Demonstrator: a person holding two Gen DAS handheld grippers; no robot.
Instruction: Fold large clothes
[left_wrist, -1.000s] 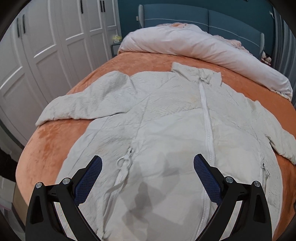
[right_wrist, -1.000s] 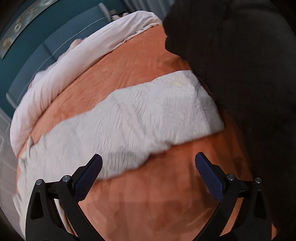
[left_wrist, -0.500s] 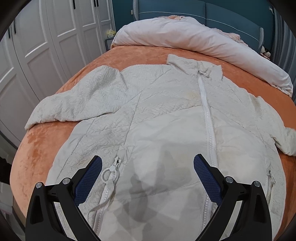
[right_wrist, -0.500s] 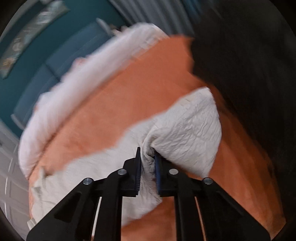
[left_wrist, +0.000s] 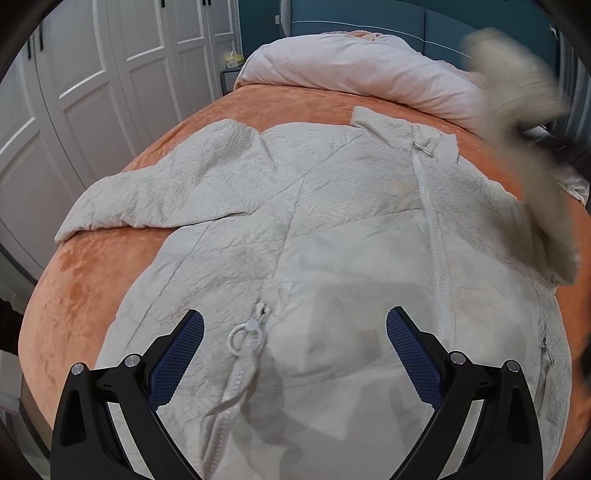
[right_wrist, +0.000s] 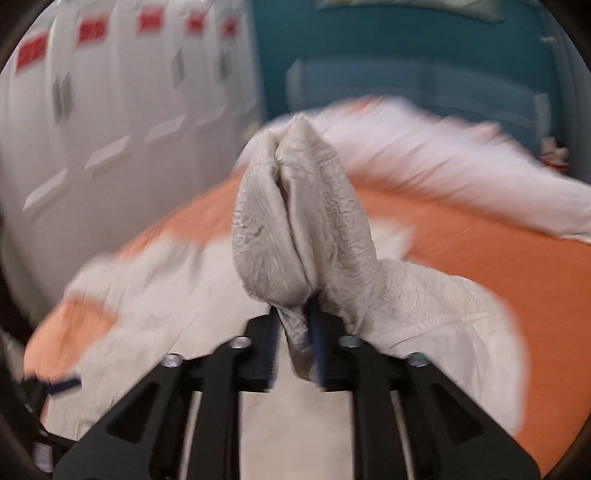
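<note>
A large cream zip-up jacket (left_wrist: 332, 229) lies front up on the orange bed (left_wrist: 74, 280), its left sleeve (left_wrist: 155, 192) spread out to the side. My left gripper (left_wrist: 295, 343) is open and empty, hovering above the jacket's lower front near a pocket zipper pull (left_wrist: 251, 328). My right gripper (right_wrist: 293, 332) is shut on the jacket's right sleeve (right_wrist: 295, 221), which bunches up above the fingers. That lifted sleeve shows blurred at the right of the left wrist view (left_wrist: 524, 122).
A rolled pale pink duvet (left_wrist: 362, 74) lies across the head of the bed before a blue headboard (left_wrist: 369, 14). White wardrobe doors (left_wrist: 92, 85) stand along the left side. The bed's left edge (left_wrist: 33, 332) drops off close by.
My right gripper closed on the right sleeve end and has lifted and swung it up over the jacket. My left gripper has drifted slightly lower over the hem, still open.
</note>
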